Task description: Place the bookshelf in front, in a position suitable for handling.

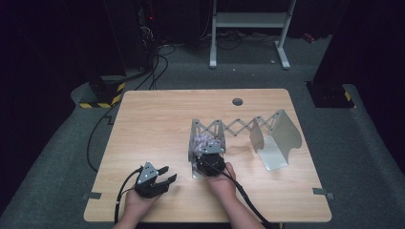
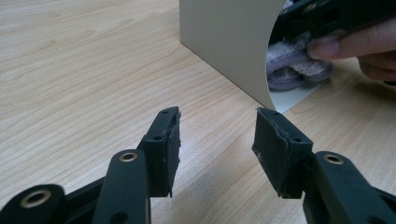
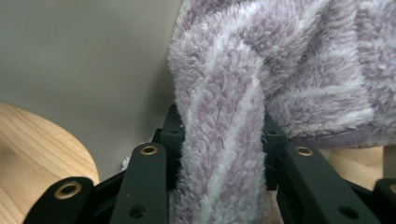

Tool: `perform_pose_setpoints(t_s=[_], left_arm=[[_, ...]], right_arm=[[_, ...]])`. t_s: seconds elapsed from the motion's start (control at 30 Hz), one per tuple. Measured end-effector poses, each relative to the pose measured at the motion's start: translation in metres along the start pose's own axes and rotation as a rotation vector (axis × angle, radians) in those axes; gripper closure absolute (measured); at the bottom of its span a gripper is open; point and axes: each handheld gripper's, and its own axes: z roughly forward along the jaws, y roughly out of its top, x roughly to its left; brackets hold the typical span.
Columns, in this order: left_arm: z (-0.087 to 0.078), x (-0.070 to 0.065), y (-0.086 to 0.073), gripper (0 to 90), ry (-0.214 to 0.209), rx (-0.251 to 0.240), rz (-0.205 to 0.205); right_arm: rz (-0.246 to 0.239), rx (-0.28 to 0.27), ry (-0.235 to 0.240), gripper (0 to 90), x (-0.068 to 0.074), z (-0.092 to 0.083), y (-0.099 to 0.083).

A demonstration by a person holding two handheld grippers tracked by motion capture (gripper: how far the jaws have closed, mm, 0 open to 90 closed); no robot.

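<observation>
Rack end plate hides most of towel.

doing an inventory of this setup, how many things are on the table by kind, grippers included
Grippers: 2, left gripper and right gripper
Fluffy purple-and-white striped cloth: 1
Expandable metal rack: 1
Total: 4

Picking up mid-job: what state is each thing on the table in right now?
Left gripper: jaws open, nothing between them, beside the rack.
Right gripper: shut on the fluffy lilac-and-white striped cloth.
Cloth: bunched, at the left end panel.
Grey metal expanding rack: stretched open, right compartment empty.
</observation>
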Motion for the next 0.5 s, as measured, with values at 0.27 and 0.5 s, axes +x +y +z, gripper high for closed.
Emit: perform_pose_setpoints(t_s=[0.27, 0.5], left_arm=[[0.000, 0.000, 0.000, 50.6, 0.000, 0.005, 0.002], [0.001, -0.001, 0.000, 50.5, -0.002, 0.007, 0.001]], right_arm=[[-0.028, -0.027, 0.008, 64.1, 0.002, -0.016, -0.003], [-0.071, -0.064, 0.032, 63.4, 0.001, -0.055, -0.029]])
